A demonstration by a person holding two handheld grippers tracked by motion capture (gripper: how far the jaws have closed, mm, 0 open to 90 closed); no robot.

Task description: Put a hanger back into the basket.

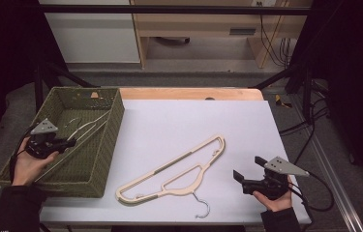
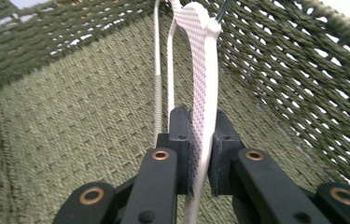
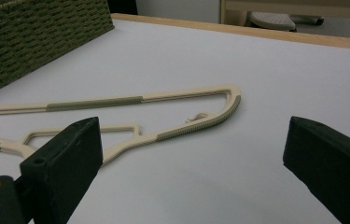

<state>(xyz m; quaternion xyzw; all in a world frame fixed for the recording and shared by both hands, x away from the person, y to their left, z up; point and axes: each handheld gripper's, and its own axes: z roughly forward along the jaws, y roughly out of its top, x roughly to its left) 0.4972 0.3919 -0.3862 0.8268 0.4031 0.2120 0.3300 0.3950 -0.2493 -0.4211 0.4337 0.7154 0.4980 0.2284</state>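
A cream hanger [image 1: 89,126] lies slanted inside the green woven basket [image 1: 107,159] at the table's left. My left gripper [image 1: 72,141] reaches into the basket over its near left rim. In the left gripper view its pads [image 2: 182,135] clamp the flat cream bar of this hanger [image 2: 204,70], low over the basket floor [image 2: 84,121]. A second cream hanger [image 1: 179,169] with green grip strips and a metal hook [image 1: 203,208] lies flat on the white table top. My right gripper [image 1: 248,168] rests at the front right, open, jaws aimed at that hanger [image 3: 116,101] with nothing between them.
The white table top [image 1: 184,121] has a wooden strip along its far edge [image 1: 189,93]. The basket's corner [image 3: 32,32] stands to the far left in the right gripper view. Dark frame bars and cables run beside the table on the right [image 1: 310,121].
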